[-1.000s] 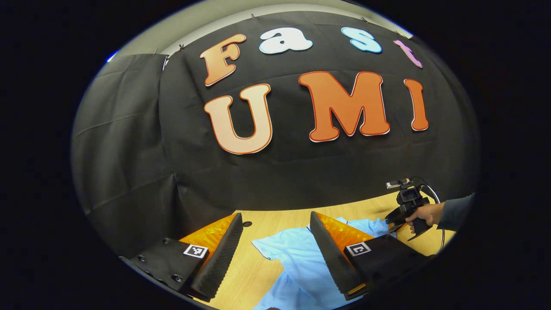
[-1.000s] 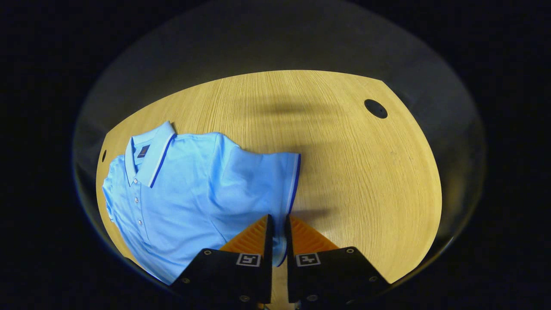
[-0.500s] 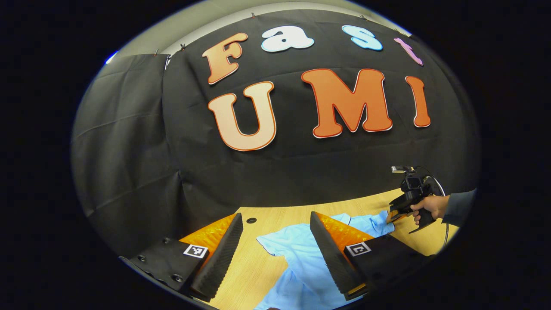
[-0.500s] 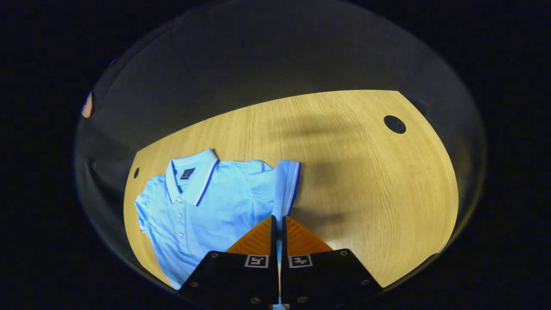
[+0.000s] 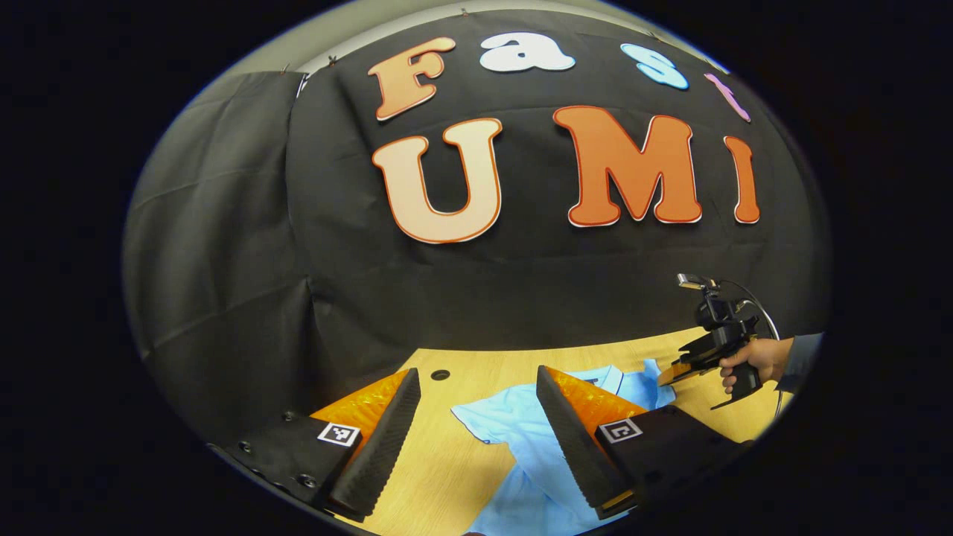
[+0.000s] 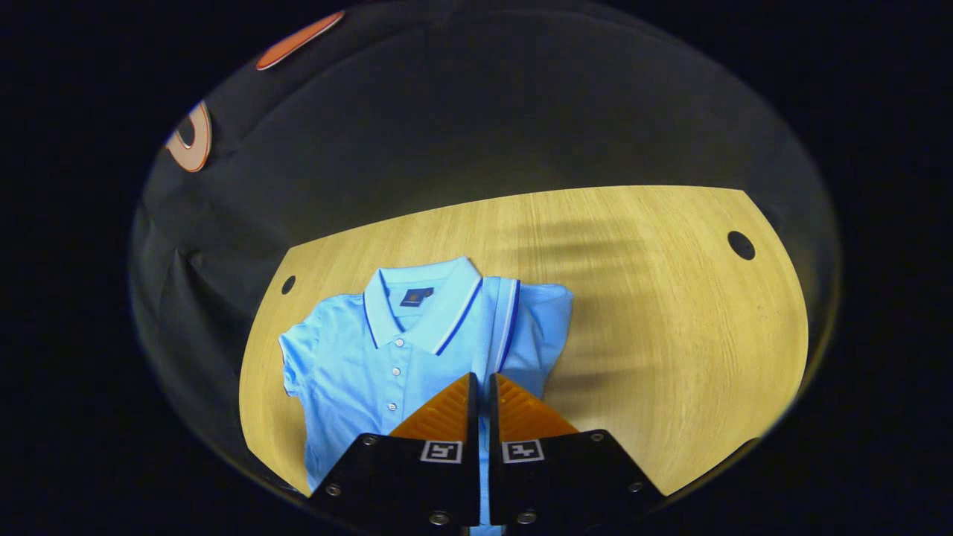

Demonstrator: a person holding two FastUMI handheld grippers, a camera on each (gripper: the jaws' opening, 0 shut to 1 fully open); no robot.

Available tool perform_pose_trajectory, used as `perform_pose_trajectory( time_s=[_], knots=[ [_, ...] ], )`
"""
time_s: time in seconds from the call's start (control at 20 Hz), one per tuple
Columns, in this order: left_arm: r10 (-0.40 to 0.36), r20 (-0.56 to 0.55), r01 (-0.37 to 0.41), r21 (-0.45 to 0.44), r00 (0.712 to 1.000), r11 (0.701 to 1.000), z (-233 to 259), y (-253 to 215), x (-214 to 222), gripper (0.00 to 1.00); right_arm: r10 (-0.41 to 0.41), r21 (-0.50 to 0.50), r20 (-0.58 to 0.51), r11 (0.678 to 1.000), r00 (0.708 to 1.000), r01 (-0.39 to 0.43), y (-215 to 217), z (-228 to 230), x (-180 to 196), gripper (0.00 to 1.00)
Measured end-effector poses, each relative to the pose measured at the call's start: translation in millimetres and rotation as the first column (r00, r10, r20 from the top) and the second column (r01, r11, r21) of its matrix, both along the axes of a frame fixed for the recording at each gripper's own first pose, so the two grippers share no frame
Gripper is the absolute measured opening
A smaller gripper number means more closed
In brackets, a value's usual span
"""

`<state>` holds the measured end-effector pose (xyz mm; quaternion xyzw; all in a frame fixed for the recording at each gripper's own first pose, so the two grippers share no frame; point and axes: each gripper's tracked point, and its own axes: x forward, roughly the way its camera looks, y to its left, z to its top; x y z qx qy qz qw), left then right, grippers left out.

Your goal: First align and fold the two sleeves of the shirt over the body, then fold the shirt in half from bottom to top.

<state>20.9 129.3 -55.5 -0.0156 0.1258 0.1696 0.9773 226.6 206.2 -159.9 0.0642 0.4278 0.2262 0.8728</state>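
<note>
So the light blue polo shirt (image 6: 387, 357) is lying face up on the wooden table (image 6: 655, 313), collar toward the booth's back wall, buttons showing. The right gripper (image 6: 480, 391) has its fingers pinched nearly together on the edge of one sleeve (image 6: 510, 327), which is lifted and carried in over the chest, so I'd call that a proper hold on the cloth. The left gripper (image 5: 476, 417) hangs above the near part of the shirt with its fingers spread wide, nothing between them. From the left gripper view you can also spot the right gripper farther off, in a person's hand (image 5: 748, 361). Fabric looks thin, soft and floppy, so I'd guess it weighs next to nothing but will droop and wrinkle; best grabbed at the banded sleeve hem or a seam, not mid-panel. The other sleeve (image 6: 298, 357) lies flat, sticking out. Table is smooth wood grain with small round cable holes (image 6: 741, 246), black cloth backdrop behind.
</note>
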Motion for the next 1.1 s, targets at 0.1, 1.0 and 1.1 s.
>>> perform_pose_trajectory(
  time_s=[0.1, 1.0, 1.1],
  knots=[
    [-0.038, -0.022, 0.037, -0.043, 0.999, 0.998, -21, 14, 14, 1.0, 0.004, 0.014, -0.021, 1.0, 1.0, -0.003, 15, 2, -12, 0.12],
    [-0.263, -0.464, 0.092, -0.359, 0.846, 0.929, -246, 98, 140, 0.99, -0.17, -0.028, 0.301, 0.982, 0.938, 0.187, -46, 93, -89, 0.68],
    [-0.279, -0.491, 0.077, -0.391, 0.825, 0.917, -261, 98, 150, 0.98, -0.203, -0.026, 0.32, 0.975, 0.925, 0.223, -60, 100, -103, 0.74]
  ],
)
